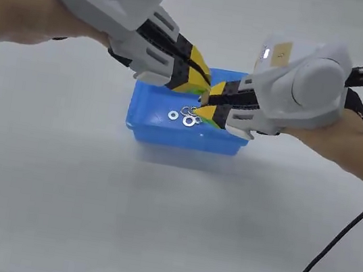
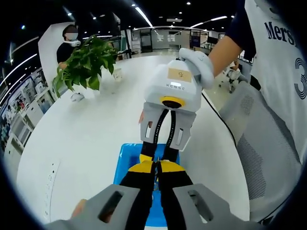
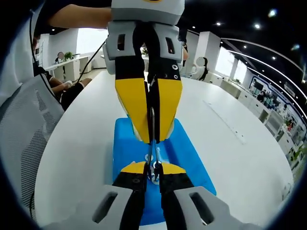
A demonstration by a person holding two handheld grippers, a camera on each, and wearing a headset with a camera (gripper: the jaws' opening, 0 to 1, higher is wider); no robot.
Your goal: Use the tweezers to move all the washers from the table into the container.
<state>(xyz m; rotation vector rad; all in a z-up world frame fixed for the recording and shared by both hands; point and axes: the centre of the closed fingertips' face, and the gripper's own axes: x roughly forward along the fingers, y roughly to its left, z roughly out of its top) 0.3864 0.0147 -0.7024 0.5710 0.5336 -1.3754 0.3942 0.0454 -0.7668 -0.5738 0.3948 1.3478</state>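
Tweezers [image 3: 151,152], being pinched between the closed jaws of left gripper [image 1: 205,85] (yellow-tipped), hanging over container [image 1: 167,137]. Right gripper [image 1: 200,110], facing the left one, pressing tight on the tweezers' lower end. Washers [image 1: 173,115], several, lying inside the blue container, just beside the right gripper's tips. Container sitting on white table [image 1: 90,197]. Cable [image 1: 329,247] trailing off beside the right gripper.

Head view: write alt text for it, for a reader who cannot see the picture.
Two hand-held tools meet tip to tip, the left claw and the right claw, just above a blue container on a white table. Several washers lie inside the container. A black cable trails across the table at the right.
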